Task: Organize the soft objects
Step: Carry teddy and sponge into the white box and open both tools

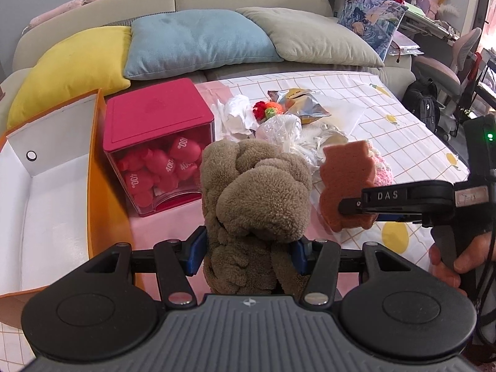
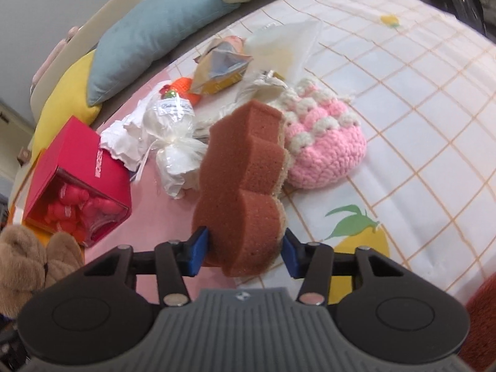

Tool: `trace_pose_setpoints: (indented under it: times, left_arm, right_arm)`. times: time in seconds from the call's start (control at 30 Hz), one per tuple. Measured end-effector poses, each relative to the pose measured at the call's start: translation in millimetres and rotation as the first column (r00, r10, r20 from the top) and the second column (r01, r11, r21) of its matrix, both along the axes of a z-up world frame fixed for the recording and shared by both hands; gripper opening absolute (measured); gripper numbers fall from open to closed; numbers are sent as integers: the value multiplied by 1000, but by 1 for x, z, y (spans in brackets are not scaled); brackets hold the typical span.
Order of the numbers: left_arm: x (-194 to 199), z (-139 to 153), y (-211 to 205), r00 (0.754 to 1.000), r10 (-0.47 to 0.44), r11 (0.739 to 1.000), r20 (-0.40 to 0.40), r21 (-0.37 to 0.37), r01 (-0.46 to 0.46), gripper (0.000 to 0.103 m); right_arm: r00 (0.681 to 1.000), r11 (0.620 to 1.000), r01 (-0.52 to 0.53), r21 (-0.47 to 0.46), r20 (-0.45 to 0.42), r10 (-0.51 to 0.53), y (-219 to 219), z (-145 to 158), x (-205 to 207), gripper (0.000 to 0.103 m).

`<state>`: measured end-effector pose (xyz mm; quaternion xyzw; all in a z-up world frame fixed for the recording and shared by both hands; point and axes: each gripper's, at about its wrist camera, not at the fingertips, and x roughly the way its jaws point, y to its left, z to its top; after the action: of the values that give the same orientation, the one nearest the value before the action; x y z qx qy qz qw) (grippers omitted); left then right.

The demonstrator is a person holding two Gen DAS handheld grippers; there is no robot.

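My left gripper is shut on a brown plush toy and holds it above the table, right of an open orange box with a white inside. My right gripper is shut on a reddish-brown sponge; it also shows in the left wrist view, held just right of the plush. A pink and cream crocheted piece lies on the cloth behind the sponge. The plush shows at the lower left of the right wrist view.
A red-lidded clear box of red pieces stands beside the orange box. White wrapped bundles, a small orange-red knitted item and a foil packet lie mid-table on the checked cloth. Sofa cushions lie behind.
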<state>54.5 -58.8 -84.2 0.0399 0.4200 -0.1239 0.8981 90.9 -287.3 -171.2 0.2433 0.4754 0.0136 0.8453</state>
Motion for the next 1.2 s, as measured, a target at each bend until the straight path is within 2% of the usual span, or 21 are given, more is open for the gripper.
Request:
trace_pose_setpoints:
  times: [0.1, 0.2, 0.33, 0.4, 0.5, 0.67, 0.77, 0.9, 1.07, 1.2]
  left_arm:
    - [-3, 9, 6, 1000, 17, 999, 1, -38, -17, 62]
    - [-8, 24, 16, 999, 47, 994, 17, -95, -45, 62]
    - [-17, 52, 39, 993, 101, 978, 64, -190, -87, 62]
    - [-20, 65, 54, 986, 142, 969, 85, -216, -121, 62]
    - [-18, 80, 79, 972, 225, 951, 65, -231, -204, 62]
    - [-13, 96, 124, 944, 324, 917, 57, -263, -299, 62]
    - [-3, 102, 156, 927, 374, 893, 23, -278, -354, 62]
    - [15, 97, 194, 901, 428, 856, -71, -288, -429, 62]
    - [33, 78, 219, 879, 451, 840, -156, -258, -477, 62]
    - [48, 53, 230, 866, 447, 847, -225, -204, -491, 62]
  right_arm:
    - [998, 996, -49, -77, 44, 53, 10, 17, -9, 37]
    - [989, 986, -84, -144, 112, 101, 20, 42, -26, 35]
    - [964, 978, -97, -184, 228, 138, 34, 83, -48, 35]
    - [942, 975, -114, -189, 291, 167, 43, 105, -57, 35]
    - [899, 966, -183, -185, 365, 240, 67, 134, -62, 35]
    - [816, 921, -331, -206, 429, 389, 129, 169, -57, 35]
    - [769, 882, -412, -229, 433, 471, 170, 179, -53, 35]
    - [727, 831, -485, -272, 402, 556, 224, 185, -45, 35]
    - [719, 786, -554, -274, 319, 617, 274, 171, -22, 35]
    - [723, 756, -581, -301, 235, 649, 299, 152, -5, 35]
